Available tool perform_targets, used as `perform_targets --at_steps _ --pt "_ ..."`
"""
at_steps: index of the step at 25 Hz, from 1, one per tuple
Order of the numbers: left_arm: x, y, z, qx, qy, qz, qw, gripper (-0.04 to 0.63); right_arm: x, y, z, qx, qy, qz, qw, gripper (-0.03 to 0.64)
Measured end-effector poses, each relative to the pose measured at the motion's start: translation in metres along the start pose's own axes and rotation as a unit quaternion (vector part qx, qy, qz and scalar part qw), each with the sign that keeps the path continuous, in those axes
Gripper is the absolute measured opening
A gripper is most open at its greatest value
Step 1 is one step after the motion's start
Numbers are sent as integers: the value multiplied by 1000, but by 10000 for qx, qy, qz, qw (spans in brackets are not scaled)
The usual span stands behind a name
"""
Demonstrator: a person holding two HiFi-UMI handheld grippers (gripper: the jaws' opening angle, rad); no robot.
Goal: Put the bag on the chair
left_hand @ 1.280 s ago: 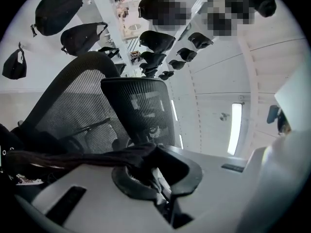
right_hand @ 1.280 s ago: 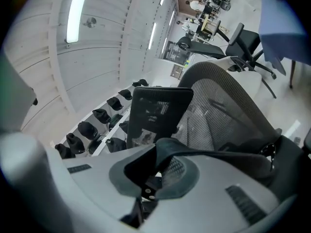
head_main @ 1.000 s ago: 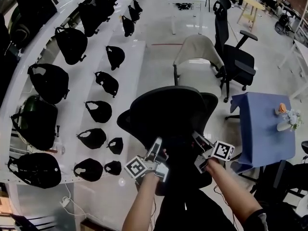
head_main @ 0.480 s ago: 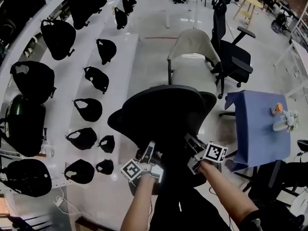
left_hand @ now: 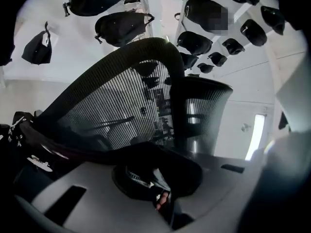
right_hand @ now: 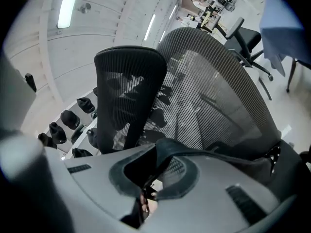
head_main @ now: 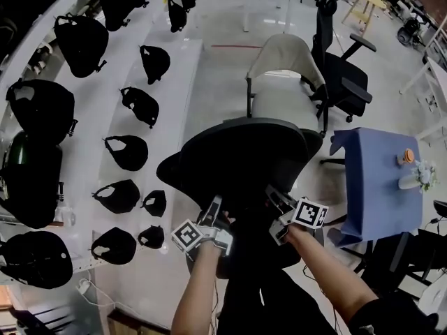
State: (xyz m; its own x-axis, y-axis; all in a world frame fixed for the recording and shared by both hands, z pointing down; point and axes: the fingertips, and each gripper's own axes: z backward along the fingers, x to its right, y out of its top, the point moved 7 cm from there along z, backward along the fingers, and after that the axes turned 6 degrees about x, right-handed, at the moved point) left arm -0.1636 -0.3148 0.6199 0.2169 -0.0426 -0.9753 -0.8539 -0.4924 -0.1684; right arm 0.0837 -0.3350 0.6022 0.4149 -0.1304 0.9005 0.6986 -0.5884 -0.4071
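Note:
A black mesh office chair (head_main: 244,152) with a headrest stands right in front of me, its back towards me. A black bag (head_main: 255,246) hangs between my two grippers, just behind the chair's back. My left gripper (head_main: 211,211) is shut on a black strap of the bag (left_hand: 160,154). My right gripper (head_main: 274,199) is shut on another black strap (right_hand: 194,152). In the left gripper view the mesh back (left_hand: 126,106) fills the middle; in the right gripper view the back (right_hand: 214,96) and headrest (right_hand: 129,86) rise ahead. Most of the bag's body is hidden in the dark below.
White stepped shelves (head_main: 188,96) on the left carry several black bags (head_main: 129,152). Behind the mesh chair stand a beige chair (head_main: 283,82) and a black office chair (head_main: 342,75). A table under a blue cloth (head_main: 380,180) is at the right.
Both grippers have sunk with the bag and come closer to the mesh chair's back. The jaws stay shut on the straps.

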Motion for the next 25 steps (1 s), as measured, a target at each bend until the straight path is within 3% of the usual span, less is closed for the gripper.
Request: perform_targets --at_steps 5,9,16,20,25 --pt "-26 1 -5 -55 210 -12 9998 17 18 -6 -14 -63 -26 1 10000 9" --pt "-52 -9 -6 -245 307 135 9991 17 50 -17 -15 -235 -391 -135 9989 9" --pt "-104 -12 -5 -157 698 312 9970 18 95 -39 -21 -432 -814 -151 9956 9" --pt "-132 -18 -7 -193 833 311 9958 18 123 -51 -19 -419 -1035 -485 9926 9" --pt "-170 -17 -13 -394 963 251 9943 18 147 -63 -34 -792 -1136 -100 9903 9"
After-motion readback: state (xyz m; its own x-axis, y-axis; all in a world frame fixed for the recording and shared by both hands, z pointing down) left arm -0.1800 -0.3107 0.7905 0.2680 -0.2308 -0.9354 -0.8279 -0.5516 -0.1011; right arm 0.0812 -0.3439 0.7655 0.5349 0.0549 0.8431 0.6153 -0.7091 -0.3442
